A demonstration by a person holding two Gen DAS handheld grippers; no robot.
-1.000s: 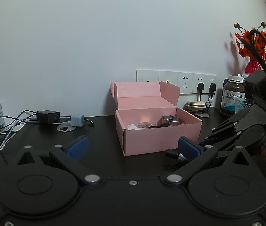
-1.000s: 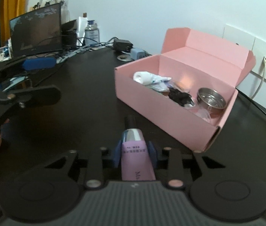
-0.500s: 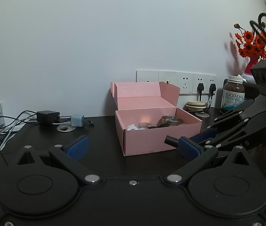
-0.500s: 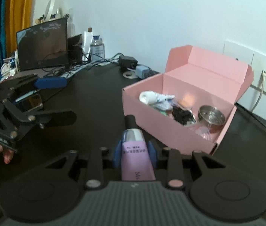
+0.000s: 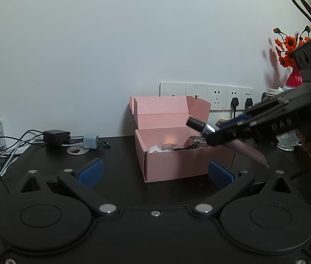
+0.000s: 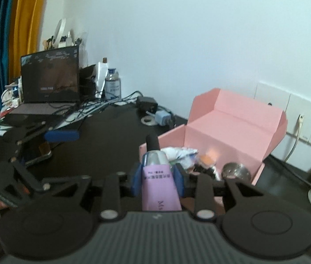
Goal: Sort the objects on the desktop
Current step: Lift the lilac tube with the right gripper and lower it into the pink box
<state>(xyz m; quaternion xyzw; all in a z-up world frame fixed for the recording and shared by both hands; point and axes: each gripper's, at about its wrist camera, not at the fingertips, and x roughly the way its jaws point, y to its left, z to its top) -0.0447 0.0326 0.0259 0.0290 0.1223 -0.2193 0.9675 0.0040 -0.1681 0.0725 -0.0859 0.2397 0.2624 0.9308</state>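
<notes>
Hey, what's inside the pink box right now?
The pink box holds a crumpled white wrapper, a small black item, something orange and a round metal cup. Its near wall and the tube hide whatever lies lower.

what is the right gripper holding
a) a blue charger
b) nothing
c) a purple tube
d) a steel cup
c: the right gripper is shut on the purple tube, its black cap pointing toward the pink box, while the steel cup sits inside the box.
</notes>
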